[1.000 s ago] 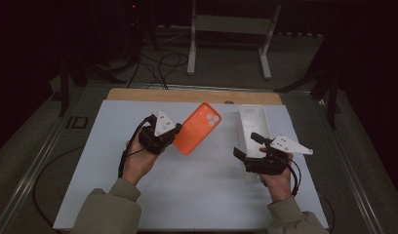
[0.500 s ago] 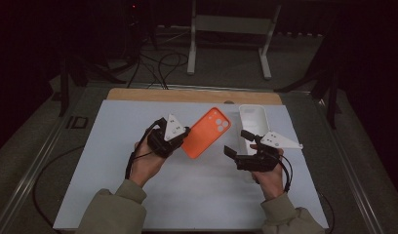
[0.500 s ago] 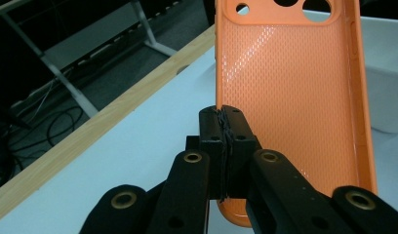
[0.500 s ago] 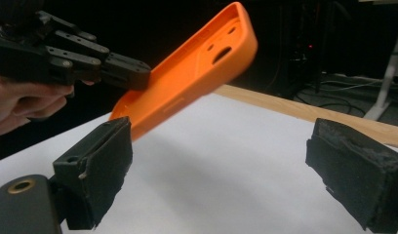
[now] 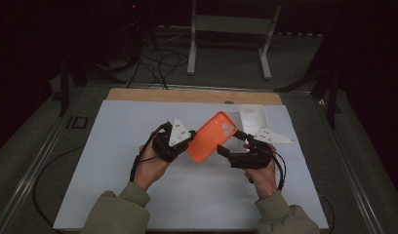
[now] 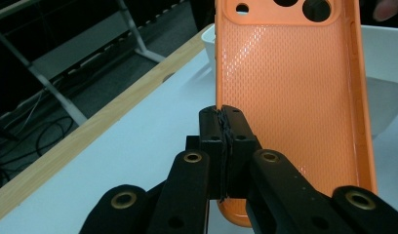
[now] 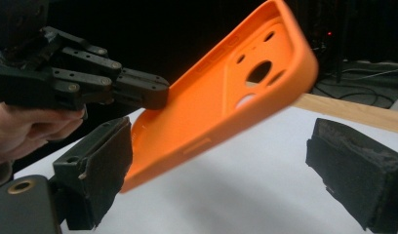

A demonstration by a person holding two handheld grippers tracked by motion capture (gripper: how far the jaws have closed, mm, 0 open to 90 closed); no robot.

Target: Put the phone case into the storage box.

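Observation:
An orange phone case with its camera cutouts at the far end hangs tilted above the white table mat. My left gripper is shut on the case's left long edge; in the left gripper view the pads pinch the rim of the case. My right gripper is open at the case's near right side. In the right gripper view its jaws stand wide apart, with the case slanting above the left jaw and the left gripper behind it.
A white open tray sits on the mat at the far right, just behind the right hand. A wooden strip runs along the table's far edge. A metal stand and cables lie on the floor beyond.
Both hands have come toward the middle. The left gripper carried the orange case to the right, and the right gripper moved left from beside the white tray up to the case.

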